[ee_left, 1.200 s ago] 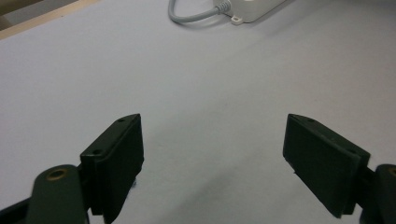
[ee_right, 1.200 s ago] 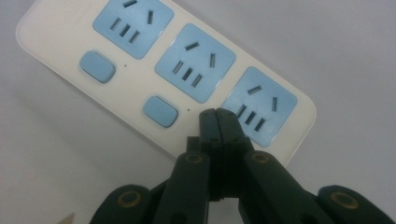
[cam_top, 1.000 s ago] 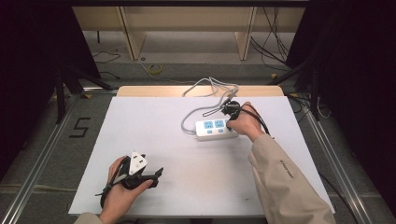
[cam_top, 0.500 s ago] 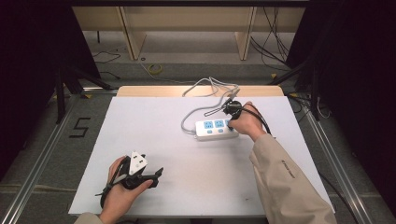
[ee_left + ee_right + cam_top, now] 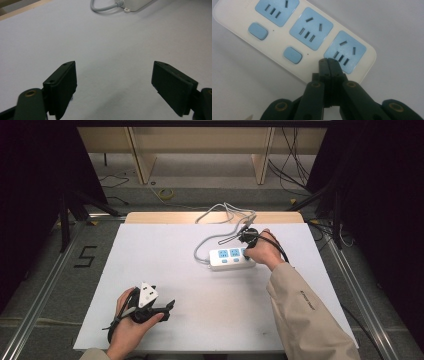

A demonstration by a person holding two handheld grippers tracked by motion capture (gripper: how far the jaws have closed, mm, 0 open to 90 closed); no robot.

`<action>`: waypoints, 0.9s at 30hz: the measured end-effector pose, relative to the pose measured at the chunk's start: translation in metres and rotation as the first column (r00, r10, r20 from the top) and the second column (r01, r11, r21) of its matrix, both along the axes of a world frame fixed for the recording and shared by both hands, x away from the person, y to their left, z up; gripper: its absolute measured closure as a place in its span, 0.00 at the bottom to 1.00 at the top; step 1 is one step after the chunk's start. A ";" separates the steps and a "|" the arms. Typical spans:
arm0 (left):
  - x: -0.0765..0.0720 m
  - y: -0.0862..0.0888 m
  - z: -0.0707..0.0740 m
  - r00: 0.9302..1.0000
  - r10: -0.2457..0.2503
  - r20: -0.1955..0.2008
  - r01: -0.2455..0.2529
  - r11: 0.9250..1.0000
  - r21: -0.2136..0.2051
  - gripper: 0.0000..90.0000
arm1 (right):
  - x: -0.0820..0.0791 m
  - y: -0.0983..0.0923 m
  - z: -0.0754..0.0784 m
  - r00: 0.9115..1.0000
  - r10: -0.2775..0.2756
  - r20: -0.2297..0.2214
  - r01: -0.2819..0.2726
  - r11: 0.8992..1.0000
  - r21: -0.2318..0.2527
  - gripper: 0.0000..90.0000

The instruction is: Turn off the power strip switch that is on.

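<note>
The left gripper (image 5: 162, 307) rests at the near left of the white table (image 5: 165, 260), well apart from the work, its jaws standing wide apart over bare tabletop with nothing between them; in the left gripper view the end of the power strip (image 5: 135, 3) and the bend of its grey cord (image 5: 101, 7) sit far off at the top edge.

To the right, past the table's middle, the power strip lies flat, its long side running left to right, three blue sockets along the top and blue switches (image 5: 292, 55) below them. Its cord leaves the left end and loops back toward the far edge of the table.

The right gripper (image 5: 328, 62) is at the strip's right end, jaws pressed together with nothing between them. In the right gripper view the closed tips lie at the third socket (image 5: 345, 51), over its near edge, beside the second switch. Whether the tips touch the plastic cannot be told.

The step in hand looks like pressing a switch with the closed tips: the third switch, if there is one, would sit hidden under the jaws. The next move calls for a short, straight push downward, tips kept together, without sliding the strip.
</note>
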State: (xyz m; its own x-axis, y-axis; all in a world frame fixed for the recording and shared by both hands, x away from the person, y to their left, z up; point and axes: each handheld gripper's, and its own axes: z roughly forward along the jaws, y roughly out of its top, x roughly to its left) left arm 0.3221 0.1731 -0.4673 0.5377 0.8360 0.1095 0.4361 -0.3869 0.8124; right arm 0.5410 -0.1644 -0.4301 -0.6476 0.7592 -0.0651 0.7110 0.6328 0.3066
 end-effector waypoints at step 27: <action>0.000 0.000 0.000 1.000 0.002 -0.001 -0.002 1.000 -0.001 0.22 | -0.003 -0.002 -0.001 1.000 -0.004 0.029 0.004 1.000 0.016 1.00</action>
